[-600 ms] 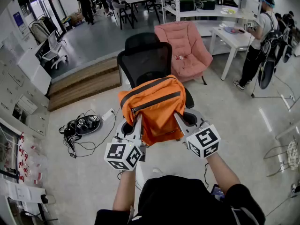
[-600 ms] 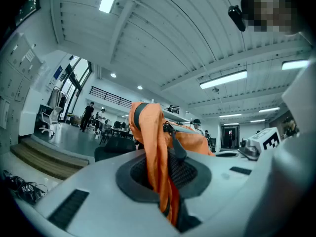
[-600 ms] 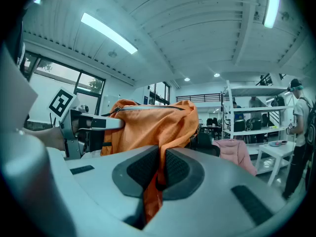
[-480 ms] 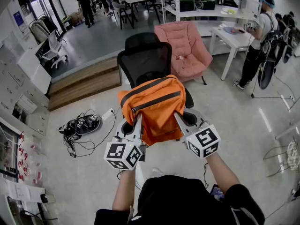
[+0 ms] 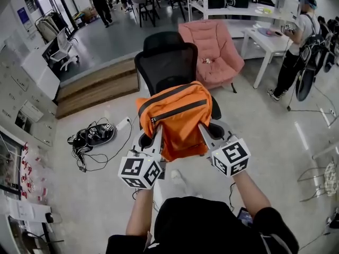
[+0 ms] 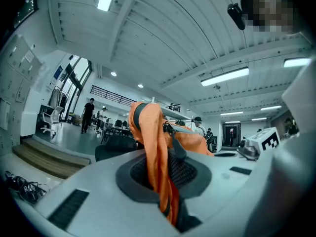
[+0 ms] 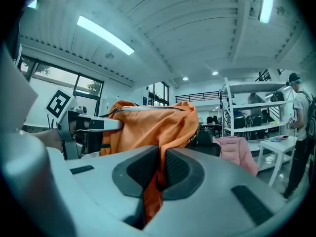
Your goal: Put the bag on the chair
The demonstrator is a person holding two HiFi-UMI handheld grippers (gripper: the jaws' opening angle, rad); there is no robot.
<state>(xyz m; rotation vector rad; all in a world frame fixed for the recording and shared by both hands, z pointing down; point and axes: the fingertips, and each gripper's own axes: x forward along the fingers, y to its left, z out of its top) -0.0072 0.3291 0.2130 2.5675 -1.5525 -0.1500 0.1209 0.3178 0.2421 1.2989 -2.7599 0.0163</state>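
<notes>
Orange bag (image 5: 177, 115) over black chair (image 5: 165, 62); pink armchair (image 5: 213, 49) behind

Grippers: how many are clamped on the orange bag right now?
2. The left gripper pinches fabric at the left edge of the bag, and the right gripper pinches its right edge. Each gripper view shows cloth between shut jaws. None hidden.

Black top (image 5: 197, 222), short sleeves (image 5: 269, 219). Pale grey left hand-held gripper (image 5: 158, 130) and right hand-held gripper (image 5: 203, 127). Dark ribbed pads (image 7: 180, 169), white cubes (image 5: 139, 172) with black square markers.
</notes>
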